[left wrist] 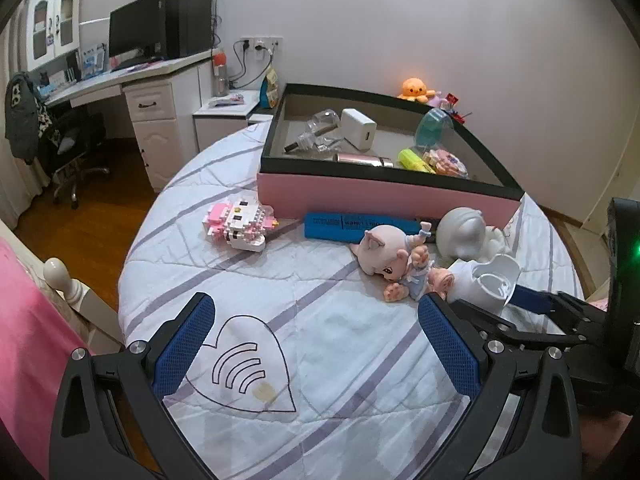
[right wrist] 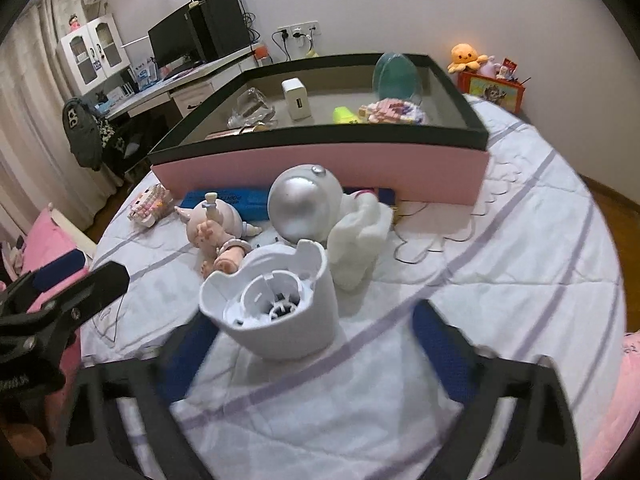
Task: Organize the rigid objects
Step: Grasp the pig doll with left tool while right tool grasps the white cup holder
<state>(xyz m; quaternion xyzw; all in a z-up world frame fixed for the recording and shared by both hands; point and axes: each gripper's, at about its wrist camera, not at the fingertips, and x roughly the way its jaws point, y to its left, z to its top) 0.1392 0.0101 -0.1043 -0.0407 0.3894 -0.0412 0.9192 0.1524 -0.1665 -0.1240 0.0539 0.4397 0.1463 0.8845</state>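
A pink box with a black rim (left wrist: 384, 194) (right wrist: 320, 168) stands on the bed and holds several small objects. In front of it lie a pink-and-white block toy (left wrist: 240, 224) (right wrist: 149, 205), a blue flat box (left wrist: 352, 226), a pink doll (left wrist: 400, 264) (right wrist: 216, 236) and a silver-headed astronaut figure (left wrist: 466, 236) (right wrist: 306, 206). A white plastic cup-shaped part (right wrist: 276, 308) (left wrist: 486, 282) lies between my right gripper's fingers. My right gripper (right wrist: 316, 328) is open around it. My left gripper (left wrist: 316, 328) is open and empty over the sheet.
A white sheet with purple stripes (left wrist: 328, 360) covers the round bed. A desk with a monitor (left wrist: 136, 32) stands at the back left. An orange plush (left wrist: 416, 89) sits behind the box. A pink bed edge (left wrist: 24, 320) lies at the left.
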